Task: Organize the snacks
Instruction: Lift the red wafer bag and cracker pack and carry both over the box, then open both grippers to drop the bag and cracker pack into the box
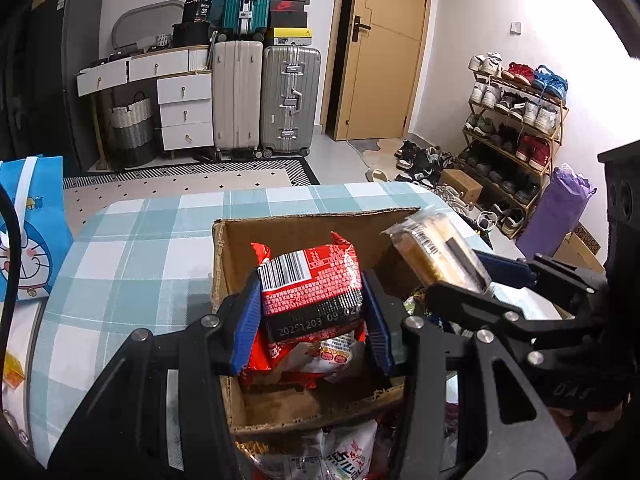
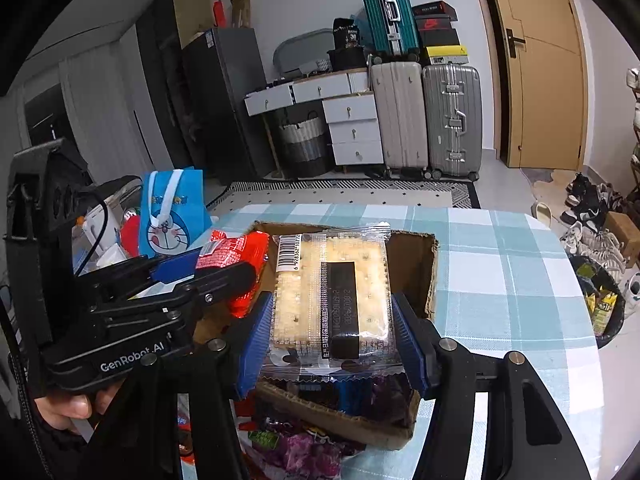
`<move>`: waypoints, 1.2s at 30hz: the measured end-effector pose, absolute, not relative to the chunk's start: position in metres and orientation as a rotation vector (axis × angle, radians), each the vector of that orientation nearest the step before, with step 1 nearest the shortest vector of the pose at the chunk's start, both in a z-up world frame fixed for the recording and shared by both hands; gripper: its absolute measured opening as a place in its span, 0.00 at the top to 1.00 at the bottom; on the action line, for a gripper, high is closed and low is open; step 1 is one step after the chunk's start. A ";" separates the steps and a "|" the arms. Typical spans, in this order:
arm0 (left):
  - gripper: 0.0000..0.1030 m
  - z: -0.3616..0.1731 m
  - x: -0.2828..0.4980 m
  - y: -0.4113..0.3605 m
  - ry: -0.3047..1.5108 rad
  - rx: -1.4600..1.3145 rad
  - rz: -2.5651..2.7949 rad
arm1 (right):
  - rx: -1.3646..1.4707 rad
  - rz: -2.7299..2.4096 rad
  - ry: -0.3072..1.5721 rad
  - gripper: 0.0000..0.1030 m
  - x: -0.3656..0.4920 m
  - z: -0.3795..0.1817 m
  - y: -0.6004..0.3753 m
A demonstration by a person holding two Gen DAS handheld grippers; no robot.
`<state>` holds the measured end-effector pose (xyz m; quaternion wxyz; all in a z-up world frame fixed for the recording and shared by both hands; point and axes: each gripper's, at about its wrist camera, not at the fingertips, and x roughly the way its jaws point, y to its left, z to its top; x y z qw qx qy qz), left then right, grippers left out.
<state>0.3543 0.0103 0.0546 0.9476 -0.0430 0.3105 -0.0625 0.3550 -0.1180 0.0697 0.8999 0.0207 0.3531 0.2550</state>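
Left gripper (image 1: 311, 312) clamped the red foil snack packet (image 1: 310, 284) above the open brown cardboard box (image 1: 304, 228); right gripper (image 2: 328, 332) pinched the clear-wrapped cracker pack (image 2: 330, 292) over it too.

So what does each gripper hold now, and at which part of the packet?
The left gripper clamps the red snack packet by its two side edges. The right gripper clamps the clear cracker packet by its long sides.
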 end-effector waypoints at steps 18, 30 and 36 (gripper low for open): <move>0.57 0.027 0.375 0.009 0.686 -0.073 -0.106 | 0.024 0.501 0.751 0.43 0.368 0.049 -0.109; 0.56 0.021 0.376 0.005 0.701 -0.053 -0.094 | 0.010 0.500 0.761 0.43 0.365 0.049 -0.107; 0.38 0.031 0.365 0.009 0.704 -0.063 -0.111 | 0.031 0.505 0.750 0.42 0.358 0.061 -0.116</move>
